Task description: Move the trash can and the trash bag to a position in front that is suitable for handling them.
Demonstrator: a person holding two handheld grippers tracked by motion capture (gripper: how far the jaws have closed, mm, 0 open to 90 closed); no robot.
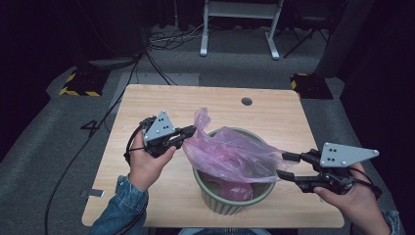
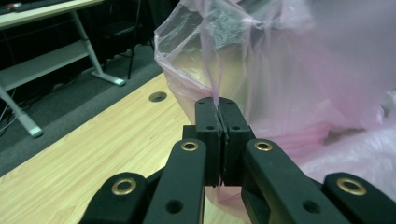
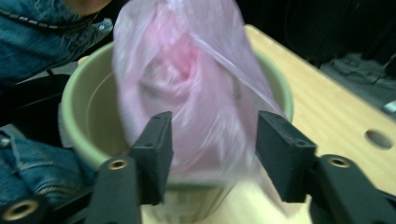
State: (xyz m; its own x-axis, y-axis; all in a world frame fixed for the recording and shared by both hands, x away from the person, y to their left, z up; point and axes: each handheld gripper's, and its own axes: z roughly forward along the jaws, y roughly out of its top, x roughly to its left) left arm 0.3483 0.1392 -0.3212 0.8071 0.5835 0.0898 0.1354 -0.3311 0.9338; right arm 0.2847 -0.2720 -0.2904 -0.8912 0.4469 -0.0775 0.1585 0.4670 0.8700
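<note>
A thin pink plastic bag (image 1: pixel 230 152) sits in a pale green ribbed bucket (image 1: pixel 230 205) on the wooden table (image 1: pixel 147 103), its top billowing above the rim. My left gripper (image 1: pixel 191 131) is at the bucket's left, shut on the bag's upper left edge. In the left gripper view the film (image 2: pixel 289 70) rises out of the closed jaws of this gripper (image 2: pixel 218 105). My right gripper (image 1: pixel 284 165) is at the bucket's right with its jaws apart. In the right gripper view the bag (image 3: pixel 187 60) hangs loose between the spread jaws of that gripper (image 3: pixel 212 126), over the bucket (image 3: pixel 84 93).
A round cable hole (image 1: pixel 246 101) is in the table's far side. Beyond the table a white desk frame (image 1: pixel 240 29) and cables (image 1: pixel 171 39) stand on grey carpet. Yellow-striped black blocks (image 1: pixel 80 83) lie on the floor. A person's denim sleeve (image 1: pixel 120 208) comes in at the bottom left.
</note>
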